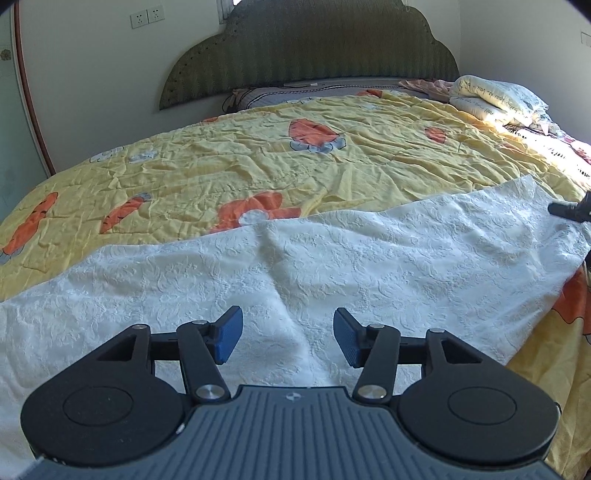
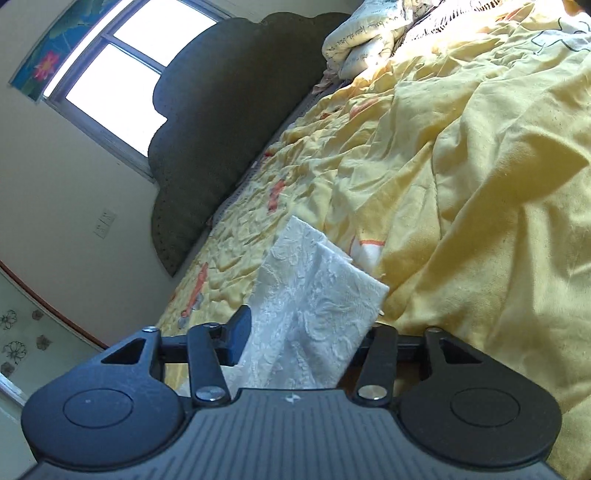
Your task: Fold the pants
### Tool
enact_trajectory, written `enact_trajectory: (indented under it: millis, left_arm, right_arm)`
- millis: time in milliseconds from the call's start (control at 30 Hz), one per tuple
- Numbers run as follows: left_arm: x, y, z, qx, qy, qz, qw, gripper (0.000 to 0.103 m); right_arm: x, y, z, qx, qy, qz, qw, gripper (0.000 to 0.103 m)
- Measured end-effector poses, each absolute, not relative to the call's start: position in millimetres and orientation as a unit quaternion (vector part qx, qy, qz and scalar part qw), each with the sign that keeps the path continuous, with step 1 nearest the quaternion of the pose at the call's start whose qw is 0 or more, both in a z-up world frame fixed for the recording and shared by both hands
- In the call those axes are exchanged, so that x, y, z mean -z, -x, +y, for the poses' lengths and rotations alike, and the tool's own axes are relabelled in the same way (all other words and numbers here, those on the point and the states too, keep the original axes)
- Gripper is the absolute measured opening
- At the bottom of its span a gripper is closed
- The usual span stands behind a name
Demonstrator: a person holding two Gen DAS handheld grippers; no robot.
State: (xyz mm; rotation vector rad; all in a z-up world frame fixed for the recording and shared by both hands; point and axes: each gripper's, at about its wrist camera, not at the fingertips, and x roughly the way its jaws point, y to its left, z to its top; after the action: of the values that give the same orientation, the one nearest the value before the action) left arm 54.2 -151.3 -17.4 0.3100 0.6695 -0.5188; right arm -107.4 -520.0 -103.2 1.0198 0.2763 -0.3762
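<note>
Left wrist view: the white pants [image 1: 332, 266] run out of frame at the left edge, and their near part is hidden beneath the left tongs [image 1: 288, 338]. The right tongs [image 1: 570, 210] are cut off by the right edge. Right wrist view: the pants [image 2: 314, 314] cover the right-hand finger of the right tongs [image 2: 303, 338], so their grip is probably closed. The pillow lettering [image 2: 364, 31] is too small to read.

Home bedroom: bed with yellow quilt [image 1: 258, 162] (orange cartoon print), padded headboard [image 1: 314, 48], pillow [image 1: 491, 96], window [image 2: 122, 62].
</note>
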Motion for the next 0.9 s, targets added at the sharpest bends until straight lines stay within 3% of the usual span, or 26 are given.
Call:
enact_trajectory:
  millis: [33, 200, 367, 533, 767, 900]
  left_arm:
    - [16, -56, -150, 0.252, -0.146, 0.323, 0.901, 0.06]
    - [13, -78, -136, 0.288, -0.063, 0.377, 0.878, 0.062]
    - [18, -106, -121, 0.362, 0.108, 0.45, 0.81, 0.063]
    - [31, -126, -117, 0.403, 0.274, 0.479, 0.73, 0.084]
    - [58, -159, -140, 0.372, 0.309, 0.53, 0.697, 0.084]
    - [65, -172, -139, 0.346, 0.342, 0.527, 0.697, 0.075]
  right_arm:
    - [103, 107, -520, 0.188, -0.482, 0.137, 0.845, 0.016]
    - [89, 113, -506, 0.2, -0.451, 0.12, 0.862, 0.012]
    - [32, 85, -435, 0.153, -0.245, 0.143, 0.947, 0.012]
    - [24, 49, -338, 0.039, -0.061, 0.2, 0.977, 0.012]
    - [41, 54, -284, -0.02, 0.027, 0.226, 0.973, 0.012]
    - [36, 64, -265, -0.059, 0.07, 0.212, 0.973, 0.012]
